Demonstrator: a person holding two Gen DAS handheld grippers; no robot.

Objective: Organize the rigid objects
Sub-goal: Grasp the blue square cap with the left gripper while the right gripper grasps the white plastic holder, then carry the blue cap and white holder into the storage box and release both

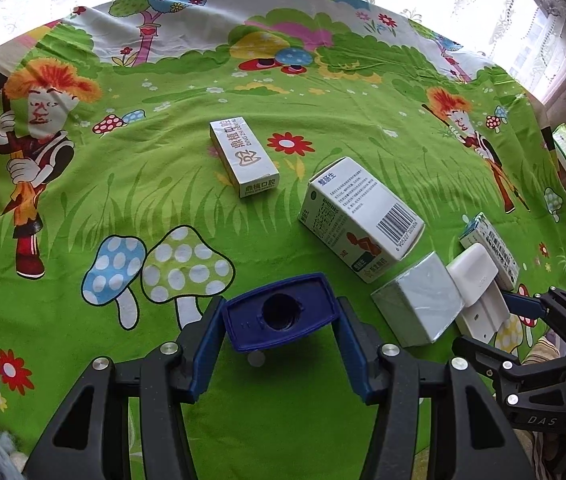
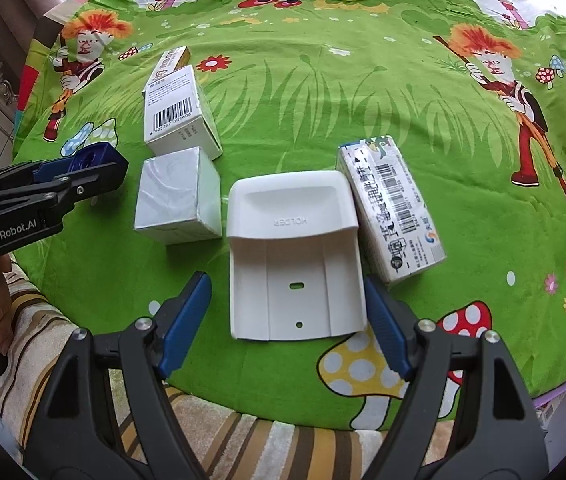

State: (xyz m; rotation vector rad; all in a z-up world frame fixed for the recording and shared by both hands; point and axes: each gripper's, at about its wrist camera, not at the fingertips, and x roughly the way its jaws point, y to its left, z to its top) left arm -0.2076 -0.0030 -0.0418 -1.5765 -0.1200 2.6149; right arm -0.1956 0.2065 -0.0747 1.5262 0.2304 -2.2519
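Boxes and small plastic pieces are being lined up along the near edge of the cartoon tablecloth (image 2: pixel 323 92). Nearest, the left gripper (image 1: pixel 281 320) is clamped on a dark blue plastic piece (image 1: pixel 281 314), carried just off the cloth, probably bound for the row. The right gripper (image 2: pixel 289 312) stands spread wide around the white holder (image 2: pixel 295 256), its pads clear of the sides, which suggests it has set it down between the silver box (image 2: pixel 177 196) and the barcode carton (image 2: pixel 393 208). Behind the silver box lies a white medicine box (image 2: pixel 179 116); farthest, a slim dental box (image 1: pixel 245 156) lies apart, seemingly not yet gathered
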